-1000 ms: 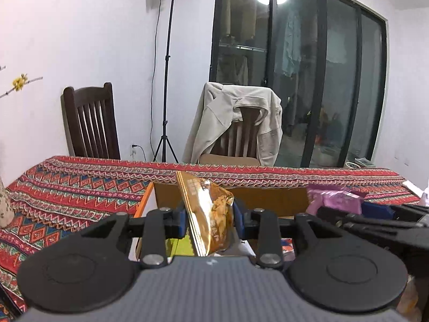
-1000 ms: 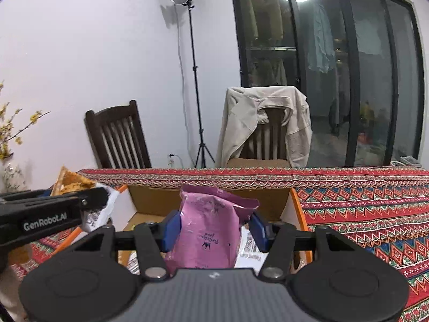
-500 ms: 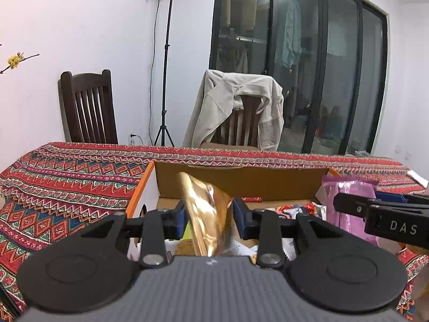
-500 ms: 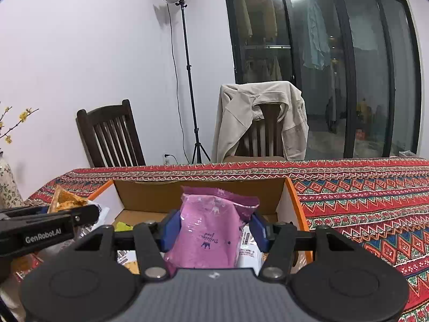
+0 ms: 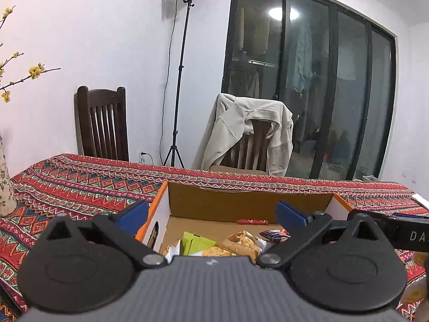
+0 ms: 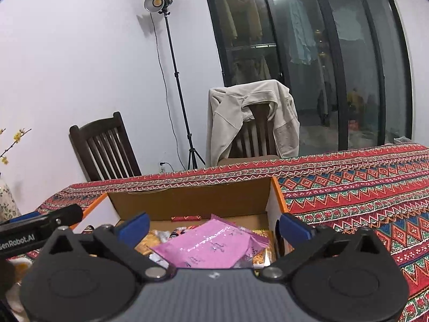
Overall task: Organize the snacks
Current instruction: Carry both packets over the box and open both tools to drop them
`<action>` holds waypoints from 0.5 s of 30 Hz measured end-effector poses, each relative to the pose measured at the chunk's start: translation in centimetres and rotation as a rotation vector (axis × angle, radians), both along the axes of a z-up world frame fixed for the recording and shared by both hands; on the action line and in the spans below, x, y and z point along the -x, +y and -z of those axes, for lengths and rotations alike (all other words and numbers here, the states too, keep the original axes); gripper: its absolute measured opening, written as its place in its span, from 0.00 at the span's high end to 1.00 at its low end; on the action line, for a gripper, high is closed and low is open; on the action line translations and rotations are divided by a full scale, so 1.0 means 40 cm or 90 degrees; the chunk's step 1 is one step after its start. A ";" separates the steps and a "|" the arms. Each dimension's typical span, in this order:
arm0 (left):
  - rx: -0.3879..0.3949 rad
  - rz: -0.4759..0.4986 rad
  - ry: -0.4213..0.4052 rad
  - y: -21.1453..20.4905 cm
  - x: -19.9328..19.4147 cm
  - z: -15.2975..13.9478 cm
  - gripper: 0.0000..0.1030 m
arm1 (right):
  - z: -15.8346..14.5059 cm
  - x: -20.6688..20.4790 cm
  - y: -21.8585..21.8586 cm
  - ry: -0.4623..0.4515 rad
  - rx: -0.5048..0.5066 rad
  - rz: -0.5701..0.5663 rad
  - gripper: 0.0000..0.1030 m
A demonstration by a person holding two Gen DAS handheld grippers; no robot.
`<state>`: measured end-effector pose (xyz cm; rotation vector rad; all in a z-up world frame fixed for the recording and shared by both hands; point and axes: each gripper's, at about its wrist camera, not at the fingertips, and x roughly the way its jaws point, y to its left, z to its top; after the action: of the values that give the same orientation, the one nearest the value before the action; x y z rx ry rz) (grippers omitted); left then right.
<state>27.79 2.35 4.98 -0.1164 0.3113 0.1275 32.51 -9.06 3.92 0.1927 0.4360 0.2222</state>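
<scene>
A cardboard box with an orange rim stands on the patterned tablecloth. My left gripper hovers over its left part, jaws opening wide, with nothing between the blue pads. Below it lie a green packet, golden snack bags and a red stick pack. My right gripper hangs over the box, jaws opening as well. The pink bag lies flat on the other snacks beneath it, clear of both pads. Each gripper shows at the edge of the other's view.
Behind the table stand a dark wooden chair, a chair draped with a beige jacket and a light stand. A floral vase sits at the table's left end. Tablecloth spreads right of the box.
Both grippers went from shut to wide open. The golden bag left the left gripper and the pink bag left the right one; both now lie in the box.
</scene>
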 end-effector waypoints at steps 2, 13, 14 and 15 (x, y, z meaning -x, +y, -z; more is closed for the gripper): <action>-0.002 0.001 -0.002 -0.002 0.002 -0.004 0.00 | -0.005 0.006 0.000 -0.006 0.001 -0.002 0.00; 0.001 -0.003 -0.015 -0.017 0.068 -0.074 0.00 | -0.052 0.047 -0.001 -0.023 0.009 0.017 0.00; 0.006 0.000 -0.015 -0.015 0.076 -0.081 0.00 | -0.059 0.053 -0.001 -0.025 0.011 0.019 0.00; 0.011 0.002 -0.015 -0.011 0.083 -0.087 0.00 | -0.067 0.060 -0.001 -0.026 0.013 0.020 0.00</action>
<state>24.46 1.89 8.44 -0.1339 0.2898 0.1202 30.13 -9.11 6.58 0.1743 0.3936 0.1899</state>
